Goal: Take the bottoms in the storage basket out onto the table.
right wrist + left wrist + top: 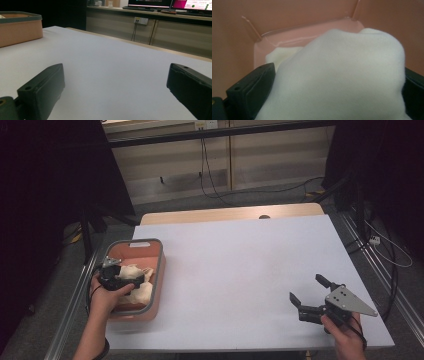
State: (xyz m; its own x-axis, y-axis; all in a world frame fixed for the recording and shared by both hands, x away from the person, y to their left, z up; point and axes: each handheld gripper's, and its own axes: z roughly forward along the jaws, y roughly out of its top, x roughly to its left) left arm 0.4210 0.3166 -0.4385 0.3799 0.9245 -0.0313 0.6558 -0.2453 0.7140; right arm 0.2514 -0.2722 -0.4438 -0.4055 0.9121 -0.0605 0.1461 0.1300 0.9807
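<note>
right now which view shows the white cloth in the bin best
The left gripper view: the white cloth bulges up close between the left tool's jaws, weave visible, inside the pink bin. The high view shows it small, partly hidden by the hand. The right gripper view catches just a pale sliver at the bin's rim.
</note>
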